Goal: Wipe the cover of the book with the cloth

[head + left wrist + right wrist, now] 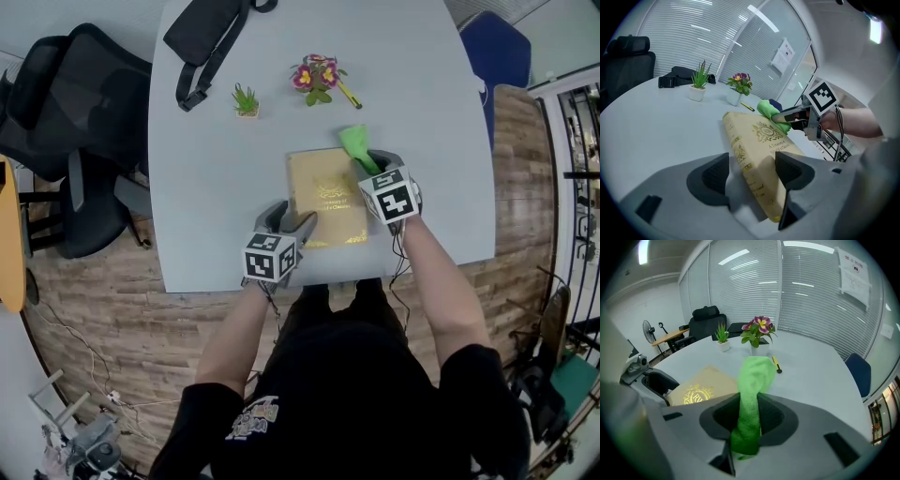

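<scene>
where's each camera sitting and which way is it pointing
Head view: on the person's head, facing steeply down at the table; forearms, left gripper and right gripper show.
Left gripper view: on the left gripper, facing along its open fingers over the book toward the right gripper.
Right gripper view: on the right gripper, facing along fingers shut on the cloth toward the flowers.
Shared: book and cloth in all three.

Book (764, 150) cover, gold print: "A Treasury of…", then approx. "World's Classics", not certain. Emblem (696, 394) above title: letters "RH". Spine txt illegible. Wall notice (783, 56): print too small.
</scene>
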Action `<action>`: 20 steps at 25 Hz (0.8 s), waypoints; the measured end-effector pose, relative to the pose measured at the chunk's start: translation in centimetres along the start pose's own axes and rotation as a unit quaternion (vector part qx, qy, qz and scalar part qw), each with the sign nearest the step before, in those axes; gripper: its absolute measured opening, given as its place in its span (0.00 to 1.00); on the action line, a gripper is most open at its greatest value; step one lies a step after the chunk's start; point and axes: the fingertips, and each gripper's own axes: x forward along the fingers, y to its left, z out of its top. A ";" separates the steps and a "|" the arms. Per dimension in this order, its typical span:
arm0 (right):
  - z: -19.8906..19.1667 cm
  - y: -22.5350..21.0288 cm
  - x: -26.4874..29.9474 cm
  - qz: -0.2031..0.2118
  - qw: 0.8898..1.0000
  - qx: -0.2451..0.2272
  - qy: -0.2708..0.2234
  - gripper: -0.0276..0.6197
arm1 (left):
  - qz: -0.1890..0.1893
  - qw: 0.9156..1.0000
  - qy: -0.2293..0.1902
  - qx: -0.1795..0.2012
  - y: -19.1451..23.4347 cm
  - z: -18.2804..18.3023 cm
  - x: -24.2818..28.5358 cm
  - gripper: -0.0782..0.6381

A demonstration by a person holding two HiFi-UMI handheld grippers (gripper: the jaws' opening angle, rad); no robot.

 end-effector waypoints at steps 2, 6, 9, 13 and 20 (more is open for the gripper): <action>0.0 0.0 -0.2 -0.002 1.000 0.001 -0.001 0.20 | 0.000 1.000 -0.001 0.001 0.0 0.0 0.0 0.54; 0.4 0.4 -0.5 0.000 1.000 0.000 -0.009 0.20 | 0.001 1.000 -0.002 0.003 0.1 0.0 0.0 0.54; 0.8 1.1 -0.8 0.005 1.000 -0.004 -0.017 0.20 | 0.001 1.000 -0.002 0.004 0.0 0.0 0.0 0.54; 1.8 2.6 -1.1 0.019 0.999 -0.012 -0.028 0.20 | 0.001 1.000 -0.002 0.007 -0.1 0.1 0.0 0.54; 3.1 6.8 -0.9 0.061 0.997 -0.033 -0.041 0.20 | 0.000 1.000 0.000 0.009 -0.1 0.1 0.1 0.54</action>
